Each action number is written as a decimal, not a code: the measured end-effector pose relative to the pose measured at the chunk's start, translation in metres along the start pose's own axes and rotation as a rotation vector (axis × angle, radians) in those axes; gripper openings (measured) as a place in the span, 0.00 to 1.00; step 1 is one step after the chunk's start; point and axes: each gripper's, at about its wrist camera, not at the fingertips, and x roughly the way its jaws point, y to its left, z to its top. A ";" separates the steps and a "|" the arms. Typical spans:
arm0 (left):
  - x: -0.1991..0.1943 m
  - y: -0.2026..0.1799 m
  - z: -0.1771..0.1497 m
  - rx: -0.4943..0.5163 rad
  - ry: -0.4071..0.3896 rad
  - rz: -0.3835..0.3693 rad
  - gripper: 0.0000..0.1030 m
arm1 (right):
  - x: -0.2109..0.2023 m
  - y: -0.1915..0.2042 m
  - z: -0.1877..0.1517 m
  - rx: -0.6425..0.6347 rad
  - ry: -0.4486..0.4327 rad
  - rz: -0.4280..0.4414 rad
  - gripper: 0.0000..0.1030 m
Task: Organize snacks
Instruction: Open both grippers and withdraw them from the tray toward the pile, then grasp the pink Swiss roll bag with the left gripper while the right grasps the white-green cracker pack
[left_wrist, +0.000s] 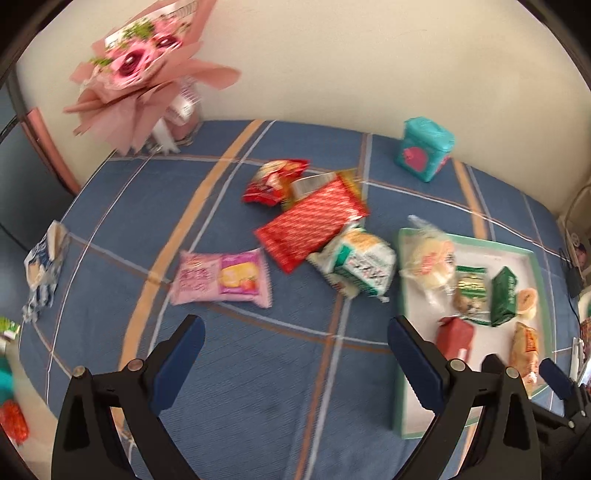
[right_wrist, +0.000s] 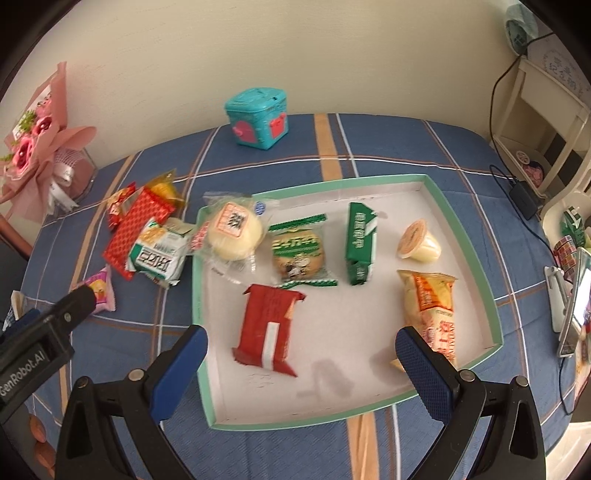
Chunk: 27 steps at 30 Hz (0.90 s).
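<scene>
The left gripper (left_wrist: 295, 363) hung above the blue plaid tablecloth (left_wrist: 236, 376), its jaws spread wide and holding nothing, nearest a pink snack packet (left_wrist: 221, 278). The right gripper (right_wrist: 301, 363) was also spread wide and empty, hovering over the near part of the green-rimmed tray (right_wrist: 495, 306). In the tray lay a red packet (right_wrist: 267, 326), a round bun (right_wrist: 234, 232), a cookie pack (right_wrist: 299, 251), a green carton (right_wrist: 360, 243), a jelly cup (right_wrist: 419, 242) and an orange-topped packet (right_wrist: 430, 306). More snacks, among them a red checkered packet (left_wrist: 310, 225), lay on the cloth left of the tray
</scene>
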 end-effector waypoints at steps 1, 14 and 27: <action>0.001 0.007 0.001 -0.017 0.005 0.002 0.96 | 0.000 0.003 0.000 0.000 0.000 0.006 1.00; 0.014 0.092 0.012 -0.212 0.020 0.058 0.96 | 0.008 0.074 0.008 -0.102 -0.004 0.138 1.00; 0.076 0.095 0.031 -0.254 0.128 0.005 0.97 | 0.044 0.109 0.040 -0.208 0.005 0.124 0.92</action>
